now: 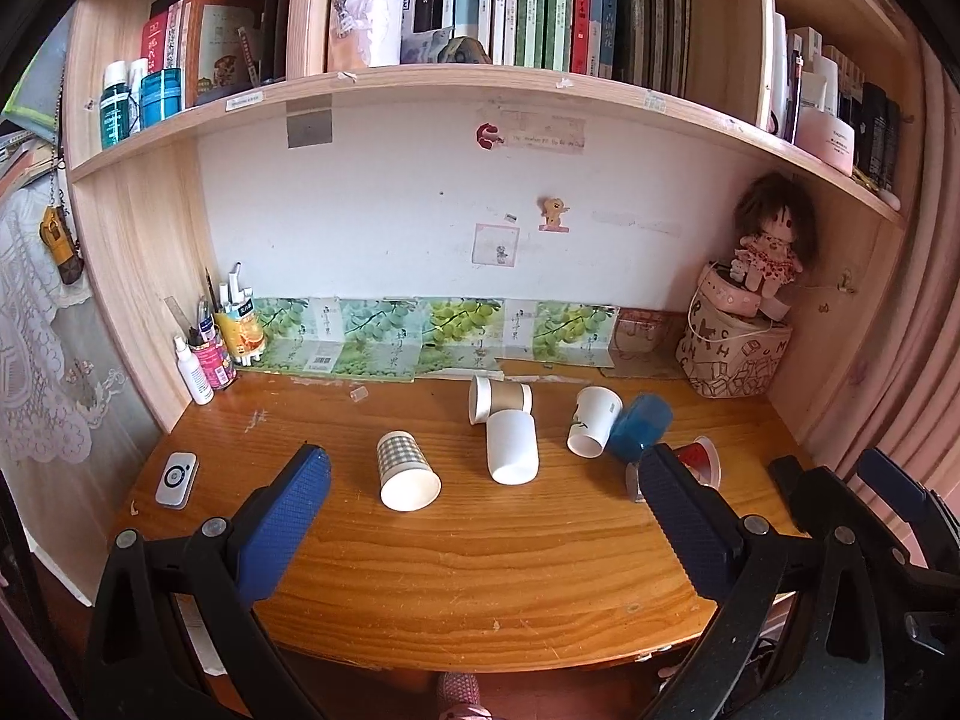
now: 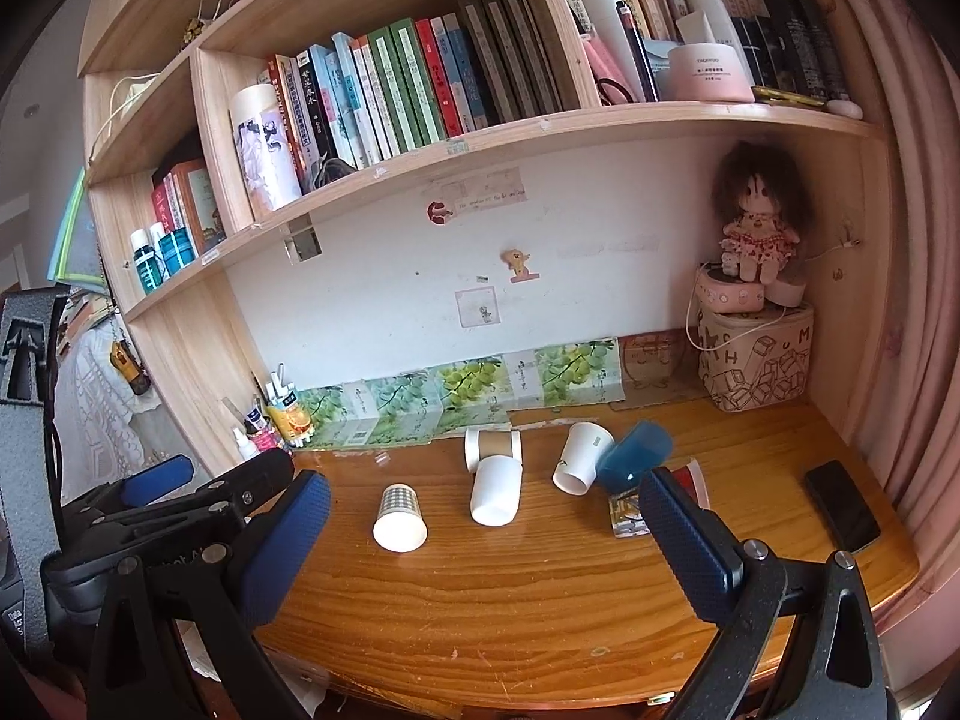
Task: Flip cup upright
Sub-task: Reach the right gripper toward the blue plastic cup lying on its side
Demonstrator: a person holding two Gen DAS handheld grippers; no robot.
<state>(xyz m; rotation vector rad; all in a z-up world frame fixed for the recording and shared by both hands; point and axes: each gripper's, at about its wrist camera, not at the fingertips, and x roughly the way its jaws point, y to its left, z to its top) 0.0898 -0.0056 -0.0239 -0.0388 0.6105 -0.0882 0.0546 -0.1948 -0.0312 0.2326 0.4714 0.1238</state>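
Cups on desk [image 1: 480, 570]: checked cup [image 1: 407, 471], white cup [image 1: 511, 447], blue cup [image 1: 639, 426] all lying at your twelve o'clock; none righted; left gripper [image 1: 480, 516] and right gripper [image 2: 483, 531] gape empty.

Six cups lie on their sides on the wooden tabletop [image 1: 480, 588]: one checked paper cup [image 1: 406, 471], one plain white cup [image 1: 511, 447], one white cup with a brown band [image 1: 501, 399], one white paper cup with a dark mark [image 1: 593, 422], one translucent blue plastic cup [image 1: 639, 427], one red cup [image 1: 699, 459]. One black phone [image 2: 842, 504] sits near the right edge. One white remote [image 1: 177, 479] sits near the left edge.
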